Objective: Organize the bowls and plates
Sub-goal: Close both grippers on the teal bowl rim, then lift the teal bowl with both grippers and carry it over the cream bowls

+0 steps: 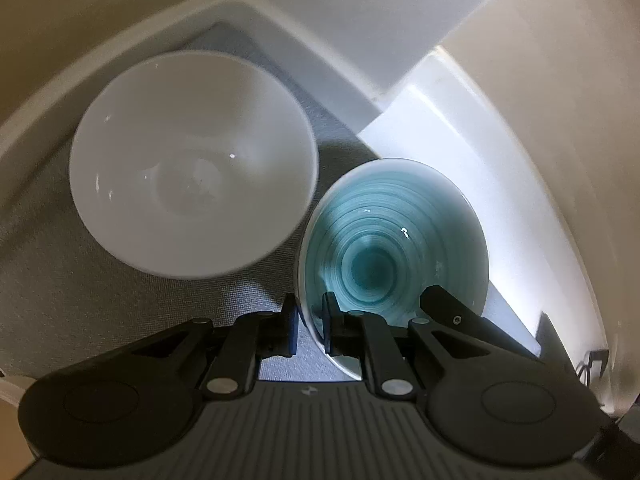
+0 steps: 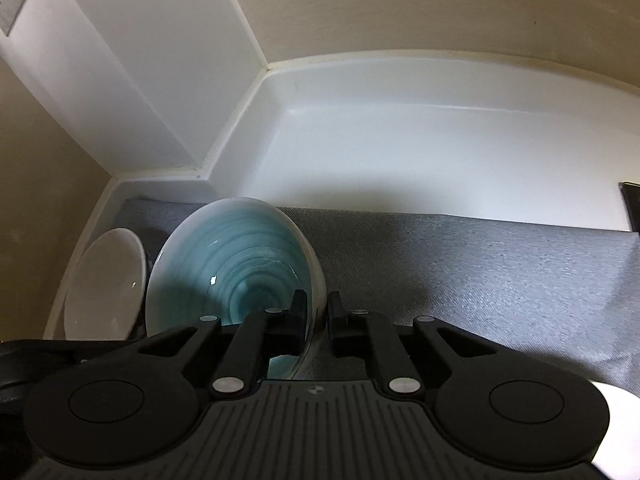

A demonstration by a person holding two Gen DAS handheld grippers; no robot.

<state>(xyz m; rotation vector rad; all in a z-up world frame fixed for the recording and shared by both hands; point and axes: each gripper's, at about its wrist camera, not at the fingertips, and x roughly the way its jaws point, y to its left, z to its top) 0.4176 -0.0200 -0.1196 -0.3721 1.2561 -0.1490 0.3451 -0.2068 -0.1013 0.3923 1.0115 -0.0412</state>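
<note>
A teal bowl (image 1: 380, 248) with ring-shaped glaze stands on a grey mat (image 1: 80, 300), touching a larger white bowl (image 1: 192, 164) to its left. My left gripper (image 1: 310, 308) is shut on the teal bowl's near-left rim, one pad inside and one outside. One of the right gripper's fingers (image 1: 444, 304) shows at the opposite rim. In the right wrist view the teal bowl (image 2: 240, 256) sits low and left, and my right gripper (image 2: 318, 304) is shut on its right rim. The white bowl (image 2: 104, 280) stands behind it at the far left.
The grey mat (image 2: 480, 272) stretches to the right of the bowls. A white ledge (image 2: 440, 160) with a raised back wall borders it, and a white boxed corner (image 2: 140, 80) rises behind the bowls. A dark object (image 2: 632, 208) is at the right edge.
</note>
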